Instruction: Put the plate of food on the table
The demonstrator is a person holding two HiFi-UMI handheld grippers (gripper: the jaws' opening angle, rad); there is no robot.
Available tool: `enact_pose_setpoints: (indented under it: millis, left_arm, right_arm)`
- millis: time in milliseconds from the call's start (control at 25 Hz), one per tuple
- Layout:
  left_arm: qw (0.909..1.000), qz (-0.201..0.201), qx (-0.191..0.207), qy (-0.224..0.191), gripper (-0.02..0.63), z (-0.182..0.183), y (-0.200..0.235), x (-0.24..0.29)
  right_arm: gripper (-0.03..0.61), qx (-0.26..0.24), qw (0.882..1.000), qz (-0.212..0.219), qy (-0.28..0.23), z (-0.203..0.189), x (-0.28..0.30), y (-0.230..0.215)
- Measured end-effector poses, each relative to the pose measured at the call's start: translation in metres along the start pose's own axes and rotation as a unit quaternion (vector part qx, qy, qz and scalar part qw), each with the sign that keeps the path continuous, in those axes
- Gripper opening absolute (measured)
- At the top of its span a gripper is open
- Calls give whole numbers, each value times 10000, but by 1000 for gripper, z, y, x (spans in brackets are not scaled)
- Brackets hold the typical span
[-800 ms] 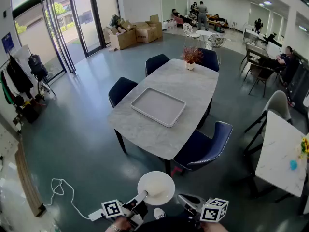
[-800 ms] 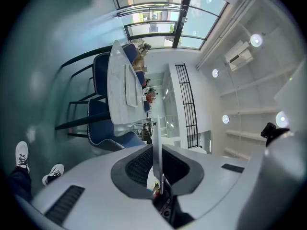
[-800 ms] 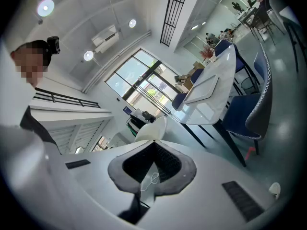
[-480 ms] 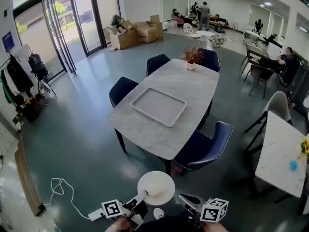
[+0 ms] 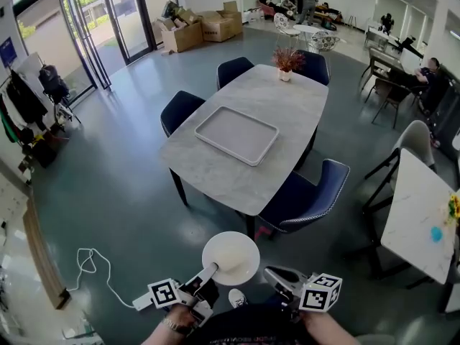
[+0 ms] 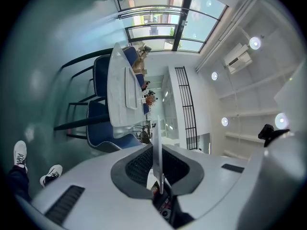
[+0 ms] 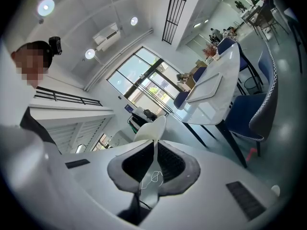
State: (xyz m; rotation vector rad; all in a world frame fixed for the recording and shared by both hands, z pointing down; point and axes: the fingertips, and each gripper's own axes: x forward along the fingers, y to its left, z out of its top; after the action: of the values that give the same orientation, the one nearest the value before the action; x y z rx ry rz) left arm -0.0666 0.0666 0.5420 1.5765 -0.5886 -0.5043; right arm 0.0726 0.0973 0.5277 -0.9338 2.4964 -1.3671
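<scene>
Control: Plate position at that moment?

Operator: I had the white plate [image 5: 231,259] well short of the grey table [image 5: 287,113], off its near end and over the floor, roughly level. My left gripper [image 5: 208,273] was clamped on the plate's rim, on the side away from the table. In the left gripper view the plate [image 6: 157,138] ran edge-on between that gripper's [image 6: 157,152] jaws.

Control: And your right claw?

Operator: My right gripper [image 5: 272,272] was clenched, jaws pressed together, with its tips just beside the plate's rim. I couldn't make out whether they touched it.

Control: What was on the table?

Operator: An oblong tray [image 5: 236,136] sat near its middle, a potted plant [image 5: 286,60] stood at its far end, and blue chairs [image 5: 305,203] stood around it. I couldn't tell what lay on the plate.
</scene>
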Motion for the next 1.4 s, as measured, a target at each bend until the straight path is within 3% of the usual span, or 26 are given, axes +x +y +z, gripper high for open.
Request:
enact_pose_setpoints:
  millis: [160, 240, 560, 720, 960, 1200, 1400]
  left_arm:
    - [10000, -47, -21, 10, 35, -2, -5, 1]
    - [10000, -72, -46, 10, 36, -2, -7, 0]
    - [9999, -145, -32, 71, 35, -3, -11, 0]
    - [9998, -173, 24, 122, 37, -4, -14, -2]
    - [9993, -223, 108, 283, 37, -9, -17, -5]
    - [9985, -299, 234, 402, 37, -13, -20, -5]
    - [9983, -231, 291, 449, 37, -16, -19, -6]
  right_arm:
    - [17, 131, 9998, -77, -89, 7, 1, 0]
    - [60, 244, 9996, 4, -143, 8, 5, 2]
    - [66, 308, 9994, -71, -128, 20, 15, -1]
    - [66, 542, 9984, 141, -86, 16, 24, 3]
    - [66, 496, 9985, 203, 63, 16, 36, 10]
    - [64, 298, 9995, 2, 74, 26, 33, 7]
    - [37, 661, 9977, 101, -80, 26, 28, 8]
